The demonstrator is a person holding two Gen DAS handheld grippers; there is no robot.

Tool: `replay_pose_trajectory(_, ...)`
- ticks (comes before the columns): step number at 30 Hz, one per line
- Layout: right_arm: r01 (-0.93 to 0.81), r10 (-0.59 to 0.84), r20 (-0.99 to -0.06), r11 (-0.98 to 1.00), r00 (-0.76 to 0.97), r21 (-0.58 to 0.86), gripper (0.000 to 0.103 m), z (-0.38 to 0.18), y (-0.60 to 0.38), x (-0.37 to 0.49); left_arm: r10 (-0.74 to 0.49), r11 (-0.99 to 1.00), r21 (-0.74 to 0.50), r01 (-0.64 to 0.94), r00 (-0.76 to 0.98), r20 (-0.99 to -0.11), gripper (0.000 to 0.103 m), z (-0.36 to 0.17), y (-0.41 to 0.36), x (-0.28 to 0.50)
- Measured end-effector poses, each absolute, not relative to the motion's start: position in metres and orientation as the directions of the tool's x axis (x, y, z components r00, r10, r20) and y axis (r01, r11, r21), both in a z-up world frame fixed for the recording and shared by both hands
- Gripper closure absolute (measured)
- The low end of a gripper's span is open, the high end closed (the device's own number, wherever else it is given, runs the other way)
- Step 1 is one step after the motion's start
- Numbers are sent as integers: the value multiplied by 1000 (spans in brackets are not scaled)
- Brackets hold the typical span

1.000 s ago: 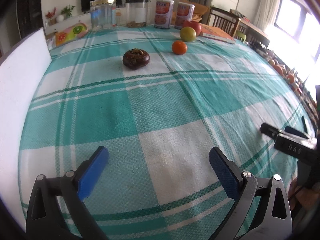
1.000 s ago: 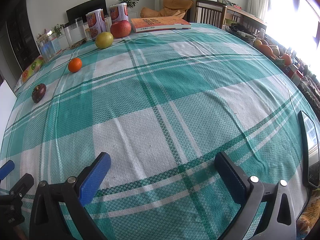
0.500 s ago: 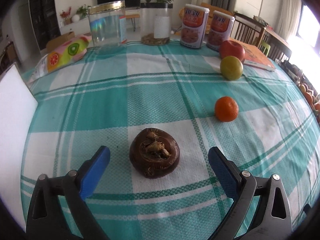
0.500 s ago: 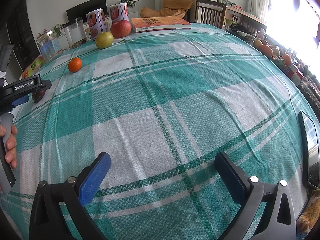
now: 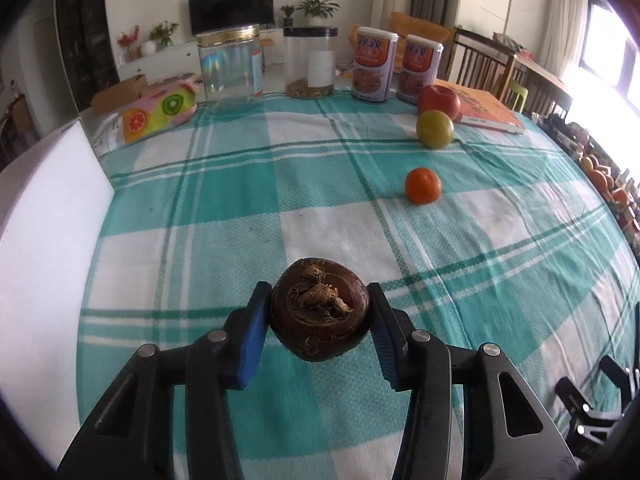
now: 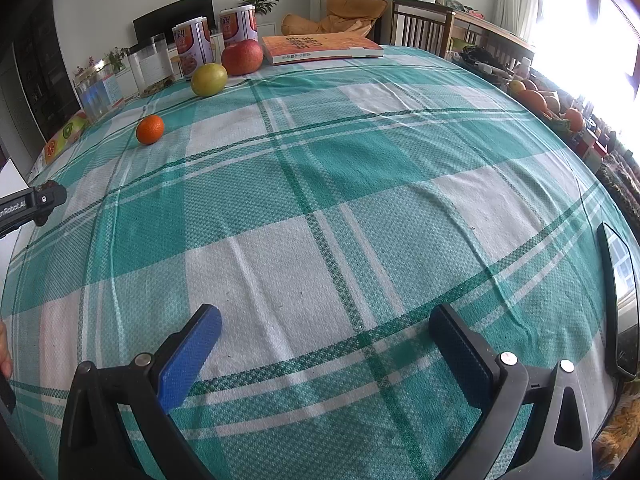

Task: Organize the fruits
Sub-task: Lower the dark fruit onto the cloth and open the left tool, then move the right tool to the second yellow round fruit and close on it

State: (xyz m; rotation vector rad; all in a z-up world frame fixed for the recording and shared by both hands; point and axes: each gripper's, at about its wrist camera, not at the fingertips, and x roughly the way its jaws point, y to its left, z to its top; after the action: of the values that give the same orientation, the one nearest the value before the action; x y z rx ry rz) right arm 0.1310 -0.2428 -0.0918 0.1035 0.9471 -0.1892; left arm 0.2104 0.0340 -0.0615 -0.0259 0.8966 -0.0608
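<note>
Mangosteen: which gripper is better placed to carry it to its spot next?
Left. The left gripper has just been closing and its blue pads now press both sides of the mangosteen. The right gripper stands open over bare tablecloth, with no fruit near its fingers.

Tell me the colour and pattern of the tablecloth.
Teal-green and white plaid tablecloth with thin dark green stripes; clearest in the right wrist view.

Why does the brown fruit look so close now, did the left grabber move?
Yes. The left gripper came forward across the tablecloth toward the jars, and its jaws have just closed on the brown fruit.
</note>
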Motion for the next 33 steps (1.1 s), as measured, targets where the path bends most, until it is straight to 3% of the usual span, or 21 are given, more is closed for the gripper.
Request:
replay_pose_trajectory(12,206,-116,-814,979,569,5,0,-92,-243,131,-78,995,-26,97,579,-811,51,-90,40,128)
replay_pose_trajectory(13,206,-116,-814,979,569,5,0,-92,-243,131,-82,995,-28,100,599,-797,40,-89,40,125)
replay_pose_trajectory(14,206,-116,-814,979,569,5,0,-92,-243,131,-72,995,-19,95,602,-796,24,-89,39,125)
replay_pose_trajectory(16,206,-116,-814,979,569,5,0,-92,-243,131,-59,996,-7,88,609,-791,15,-92,39,125)
replay_pose_trajectory(23,206,-116,-814,979,569,4,0,-92,-243,131,-58,997,-13,80,597,-800,6,-99,42,125)
replay_pose_trajectory(33,206,-116,-815,979,568,4,0,-92,-243,131,-56,997,-8,83,594,-803,3,-100,41,126)
